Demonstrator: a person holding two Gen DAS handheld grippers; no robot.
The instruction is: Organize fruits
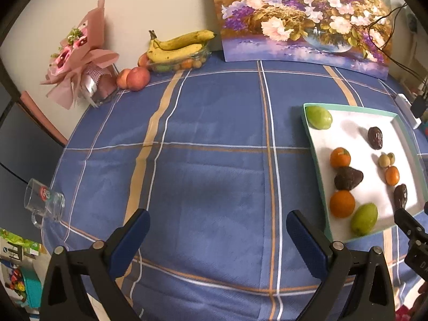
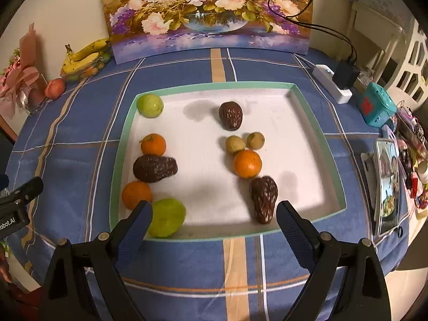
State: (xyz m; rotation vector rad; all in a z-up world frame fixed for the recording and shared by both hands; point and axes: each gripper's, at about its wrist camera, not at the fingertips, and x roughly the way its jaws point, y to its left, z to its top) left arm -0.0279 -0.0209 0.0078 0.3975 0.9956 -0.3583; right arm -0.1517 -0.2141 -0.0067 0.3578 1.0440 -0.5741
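A white tray with a green rim (image 2: 208, 87) (image 1: 347, 108) lies on the blue checked tablecloth. In it are two green fruits (image 2: 167, 217) (image 2: 149, 105), three oranges (image 2: 247, 163) (image 2: 153, 144) (image 2: 136, 194), three dark brown avocados (image 2: 263, 199) (image 2: 155, 168) (image 2: 230, 115) and two small tan fruits (image 2: 234, 144). My right gripper (image 2: 214, 214) stands open over the tray's near edge, nothing between its fingers. My left gripper (image 1: 218, 223) stands open above bare cloth, left of the tray, holding nothing.
A glass dish of bananas (image 1: 179, 45) and two peaches (image 1: 137, 78) sit at the back left beside a pink bouquet (image 1: 77, 56). A flower painting (image 1: 302, 16) leans on the wall. A glass mug (image 1: 44, 200) stands at the left edge. A phone (image 2: 386, 184), power strip (image 2: 331, 83) and clutter line the right side.
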